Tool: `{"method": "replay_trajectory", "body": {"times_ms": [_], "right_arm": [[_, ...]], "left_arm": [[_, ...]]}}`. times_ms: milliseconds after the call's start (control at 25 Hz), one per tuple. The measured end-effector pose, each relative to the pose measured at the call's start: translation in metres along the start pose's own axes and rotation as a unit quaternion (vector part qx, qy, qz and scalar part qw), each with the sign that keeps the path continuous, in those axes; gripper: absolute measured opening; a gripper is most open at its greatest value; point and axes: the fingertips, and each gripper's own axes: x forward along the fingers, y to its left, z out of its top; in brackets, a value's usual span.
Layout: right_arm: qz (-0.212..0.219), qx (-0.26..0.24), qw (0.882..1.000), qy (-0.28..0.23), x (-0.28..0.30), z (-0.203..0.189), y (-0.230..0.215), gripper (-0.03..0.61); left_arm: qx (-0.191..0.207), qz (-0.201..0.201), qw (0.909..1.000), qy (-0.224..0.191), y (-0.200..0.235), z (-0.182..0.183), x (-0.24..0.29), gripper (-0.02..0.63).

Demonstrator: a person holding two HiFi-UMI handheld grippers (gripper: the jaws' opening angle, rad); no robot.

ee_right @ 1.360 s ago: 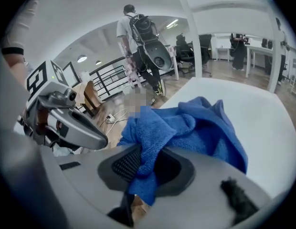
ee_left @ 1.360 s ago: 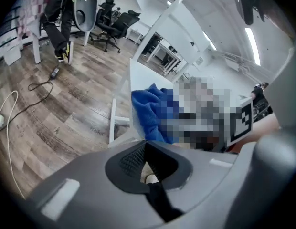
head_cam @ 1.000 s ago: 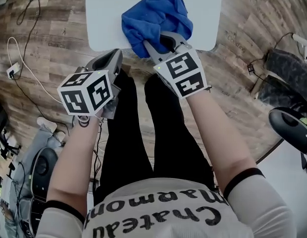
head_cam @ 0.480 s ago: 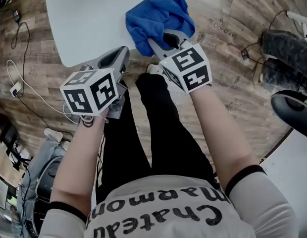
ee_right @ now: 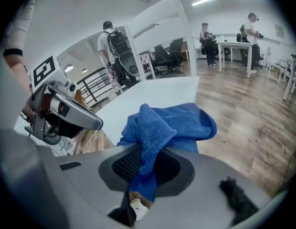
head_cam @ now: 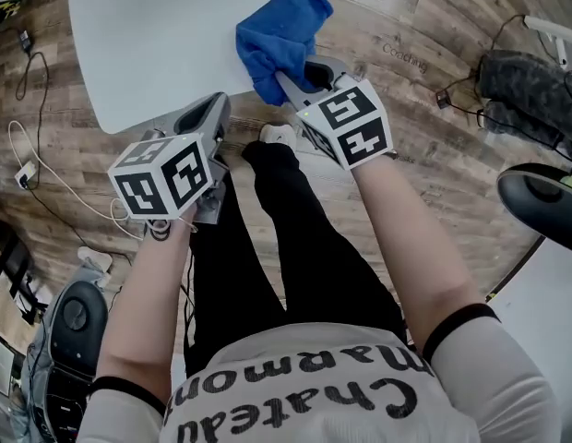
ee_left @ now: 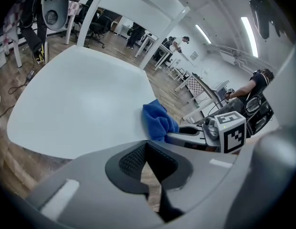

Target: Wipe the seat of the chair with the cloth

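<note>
A blue cloth [head_cam: 279, 33] hangs bunched from my right gripper [head_cam: 288, 77], whose jaws are shut on it. It sits at the right front corner of the white chair seat [head_cam: 166, 44], partly over the wooden floor. In the right gripper view the cloth [ee_right: 162, 128] fills the space between the jaws, with the seat [ee_right: 153, 97] behind it. My left gripper [head_cam: 208, 118] is shut and holds nothing, hovering at the seat's near edge. In the left gripper view the seat [ee_left: 76, 109] spreads ahead, with the cloth [ee_left: 159, 120] at its right edge.
Cables [head_cam: 32, 146] trail over the wooden floor at the left. A dark bag [head_cam: 530, 95] lies at the right, above a black chair base [head_cam: 540, 206]. The person's legs [head_cam: 286, 238] stand just before the seat. Desks and people show far off in the gripper views.
The seat has shifted left in the head view. The cloth in my right gripper has gone from the seat's front middle to its right corner. The left gripper kept its place.
</note>
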Motion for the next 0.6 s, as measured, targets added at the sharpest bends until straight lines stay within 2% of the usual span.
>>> {"method": "replay_trajectory", "body": {"times_ms": [200, 320, 440, 600], "right_arm": [[0.002, -0.005, 1.0, 0.015, -0.015, -0.012, -0.013, 0.075], [-0.009, 0.0, 1.0, 0.016, -0.016, -0.013, -0.015, 0.075], [-0.017, 0.015, 1.0, 0.008, -0.015, -0.015, -0.012, 0.075], [-0.035, 0.032, 0.999, -0.006, -0.017, -0.014, -0.015, 0.075]], "left_arm": [[-0.021, -0.001, 0.9995, -0.025, -0.019, 0.0, 0.002, 0.008], [-0.016, -0.013, 0.9997, -0.014, -0.021, -0.017, -0.008, 0.008], [-0.014, 0.012, 0.9998, 0.0, 0.001, -0.042, -0.023, 0.008], [-0.061, 0.04, 0.997, -0.026, 0.026, -0.049, -0.04, 0.008]]}}
